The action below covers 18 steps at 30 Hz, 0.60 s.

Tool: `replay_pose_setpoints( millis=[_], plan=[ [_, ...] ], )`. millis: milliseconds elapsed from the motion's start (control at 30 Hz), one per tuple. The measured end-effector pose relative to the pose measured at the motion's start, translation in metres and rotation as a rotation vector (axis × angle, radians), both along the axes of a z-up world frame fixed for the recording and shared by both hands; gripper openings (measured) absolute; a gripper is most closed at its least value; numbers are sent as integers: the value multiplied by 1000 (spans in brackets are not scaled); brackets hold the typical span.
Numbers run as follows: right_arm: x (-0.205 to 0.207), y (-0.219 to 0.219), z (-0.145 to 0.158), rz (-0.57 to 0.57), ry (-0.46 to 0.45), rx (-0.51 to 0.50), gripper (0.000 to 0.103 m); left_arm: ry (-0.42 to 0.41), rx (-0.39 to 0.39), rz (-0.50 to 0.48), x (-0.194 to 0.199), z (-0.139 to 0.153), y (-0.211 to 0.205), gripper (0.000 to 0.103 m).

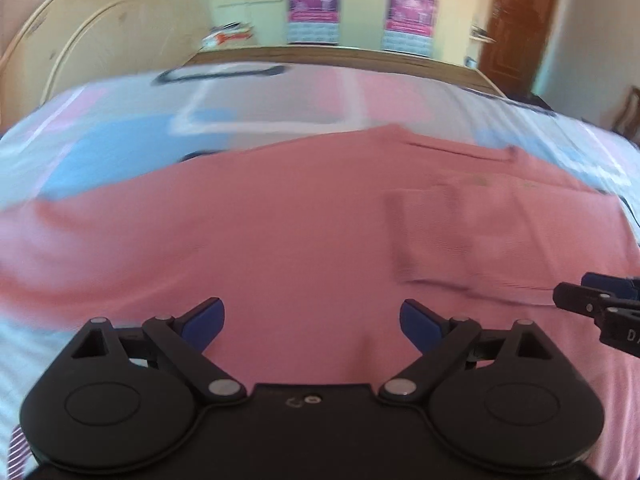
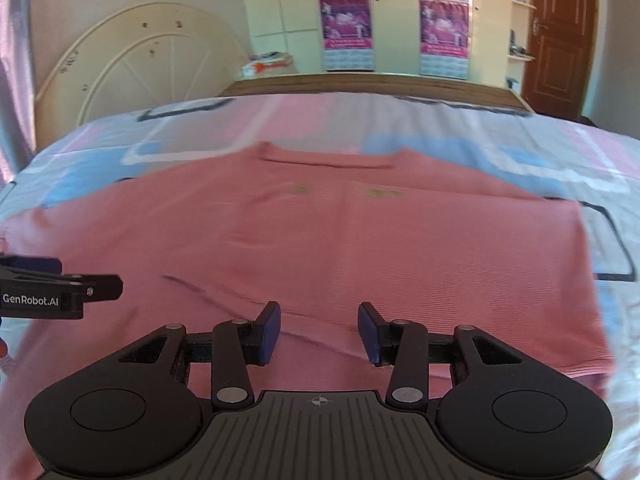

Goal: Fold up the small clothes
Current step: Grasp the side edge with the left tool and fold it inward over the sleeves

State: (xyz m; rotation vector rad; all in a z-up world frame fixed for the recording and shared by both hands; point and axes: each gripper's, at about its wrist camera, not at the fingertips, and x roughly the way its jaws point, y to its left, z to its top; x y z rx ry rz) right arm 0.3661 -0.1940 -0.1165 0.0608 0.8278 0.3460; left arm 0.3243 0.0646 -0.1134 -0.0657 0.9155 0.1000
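Pink, blue and white patchwork bedding (image 2: 520,156) covers the bed, and on it a salmon-pink ribbed T-shirt (image 2: 340,240) lies spread flat, its neckline (image 2: 328,160) toward the wooden footboard (image 2: 360,82) and the wardrobe (image 2: 392,32) with its purple posters. Just above the shirt's near hem hang the left gripper (image 1: 312,326) and the right gripper (image 2: 319,332), both with blue pads spread apart and nothing between them, the left one wider.
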Motion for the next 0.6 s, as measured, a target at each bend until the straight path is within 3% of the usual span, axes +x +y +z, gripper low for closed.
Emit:
replay_pose_setpoints(
  millis=[100, 333, 600],
  plan=[
    [-4, 44, 5, 33, -8, 3, 51, -7, -49, 73, -14, 0, 60, 94],
    [-1, 137, 10, 97, -18, 23, 52, 3, -126, 280, -39, -7, 198, 89],
    [13, 199, 1, 130, -13, -22, 52, -9, -235, 490, -40, -26, 299, 88]
  ],
)
